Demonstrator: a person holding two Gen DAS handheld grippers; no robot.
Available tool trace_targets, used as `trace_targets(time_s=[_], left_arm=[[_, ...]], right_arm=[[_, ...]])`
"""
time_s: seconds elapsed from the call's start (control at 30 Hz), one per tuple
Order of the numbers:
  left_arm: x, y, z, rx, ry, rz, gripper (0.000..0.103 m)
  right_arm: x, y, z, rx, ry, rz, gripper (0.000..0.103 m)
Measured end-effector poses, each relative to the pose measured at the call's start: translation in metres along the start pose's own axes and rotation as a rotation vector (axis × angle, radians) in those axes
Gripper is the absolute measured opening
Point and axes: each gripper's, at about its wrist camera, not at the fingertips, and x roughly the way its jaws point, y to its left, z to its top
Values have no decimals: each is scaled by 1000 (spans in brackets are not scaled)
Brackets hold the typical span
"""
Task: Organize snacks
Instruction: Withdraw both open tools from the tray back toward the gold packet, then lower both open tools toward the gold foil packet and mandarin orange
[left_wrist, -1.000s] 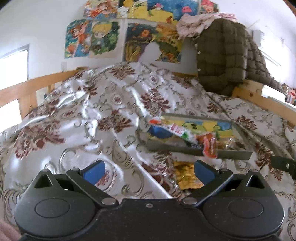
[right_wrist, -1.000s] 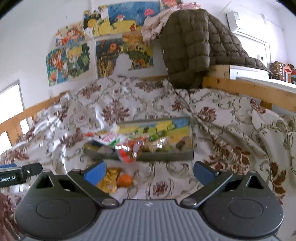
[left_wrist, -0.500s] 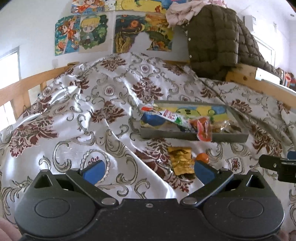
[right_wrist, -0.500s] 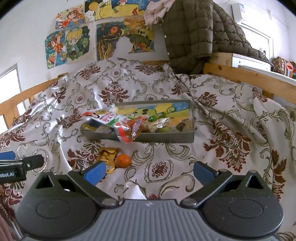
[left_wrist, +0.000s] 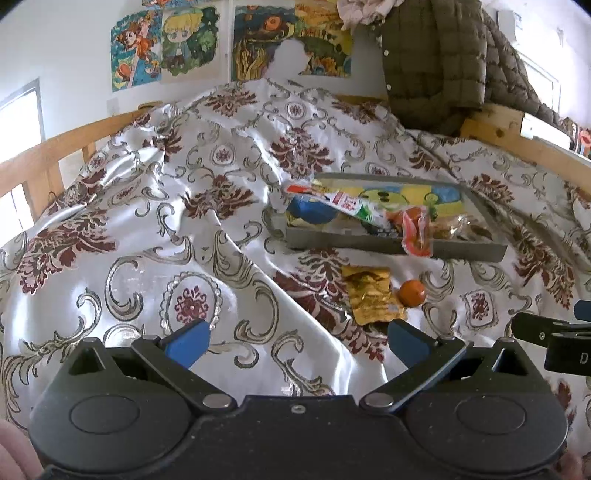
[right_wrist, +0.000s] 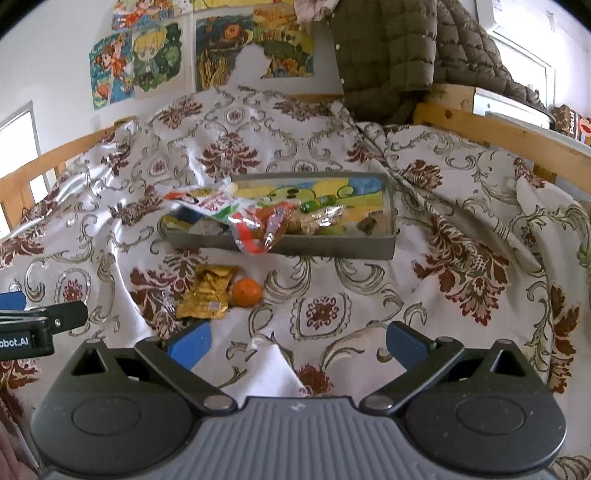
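Left tool (left_wrist: 295, 339) wide open, empty, right tool (right_wrist: 295, 341) likewise — both above bedspread (right_wrist: 369, 295).

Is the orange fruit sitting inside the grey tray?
No, the orange fruit lies on the bedspread in front of the grey tray, beside the gold packet.

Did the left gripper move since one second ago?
Yes. The left gripper pulled back from the grey tray; the tray now sits farther off, and the orange has come into view.

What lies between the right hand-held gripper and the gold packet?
Only bare patterned bedspread. In the right wrist view the open right hand-held gripper has nothing between it and the gold packet, which lies ahead to the left, touching the orange.
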Motion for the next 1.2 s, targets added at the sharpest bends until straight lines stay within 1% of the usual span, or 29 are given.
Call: trace_targets(time_s=[0.33, 0.73, 1.07, 1.2], left_arm=[[14, -2, -1, 3, 75, 17, 102], [28, -2, -1, -17, 130, 19, 102], [35, 6, 0, -76, 137, 22, 102], [36, 10, 1, -108, 123, 16, 102]], right_arm=[[8, 5, -2, -27, 40, 13, 103], [17, 7, -2, -25, 65, 29, 103], [26, 13, 1, -33, 74, 40, 103], [30, 13, 3, -25, 80, 41, 103]])
